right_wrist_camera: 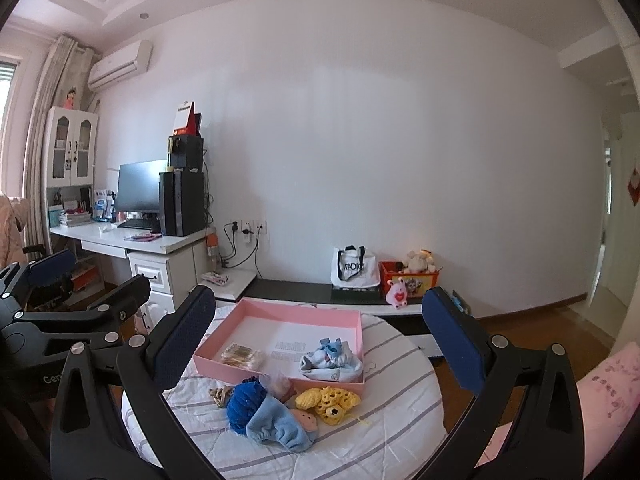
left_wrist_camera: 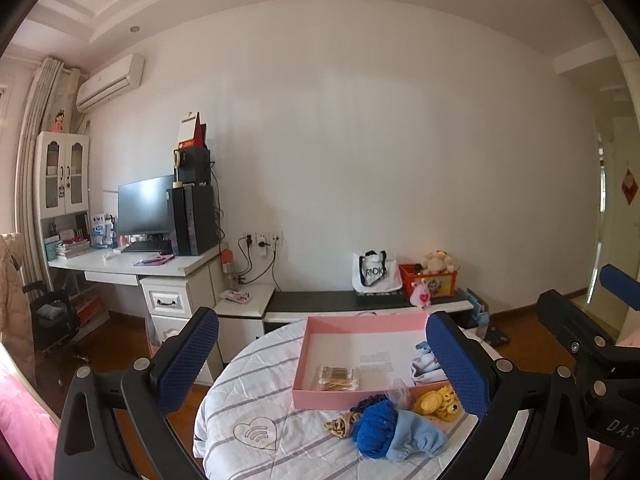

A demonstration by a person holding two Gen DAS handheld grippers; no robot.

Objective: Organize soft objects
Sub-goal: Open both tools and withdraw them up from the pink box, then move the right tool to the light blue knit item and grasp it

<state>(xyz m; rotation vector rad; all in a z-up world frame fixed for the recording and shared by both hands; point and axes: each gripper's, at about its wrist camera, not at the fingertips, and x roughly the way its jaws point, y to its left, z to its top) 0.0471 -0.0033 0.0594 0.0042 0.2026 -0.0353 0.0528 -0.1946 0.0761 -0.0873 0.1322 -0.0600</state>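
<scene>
Both grippers, left (left_wrist_camera: 322, 364) and right (right_wrist_camera: 316, 340), are wide open w/ nothing held. Doll (right_wrist_camera: 272, 416) and yellow toy (right_wrist_camera: 330, 400) lie on table (right_wrist_camera: 400, 420) just beside the box (right_wrist_camera: 280, 316). Risk: doll is floppy, so a pinch on loose cloth may slip.

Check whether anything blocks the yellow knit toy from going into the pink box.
Nothing visible does. The yellow toy lies just outside the pink box, against its near wall, and bare floor shows inside. Both grippers hang open above.

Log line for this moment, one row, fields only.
left gripper: open, empty | right gripper: open, empty | pink box: baby clothes inside | blue doll, yellow knit toy: outside on cloth
</scene>
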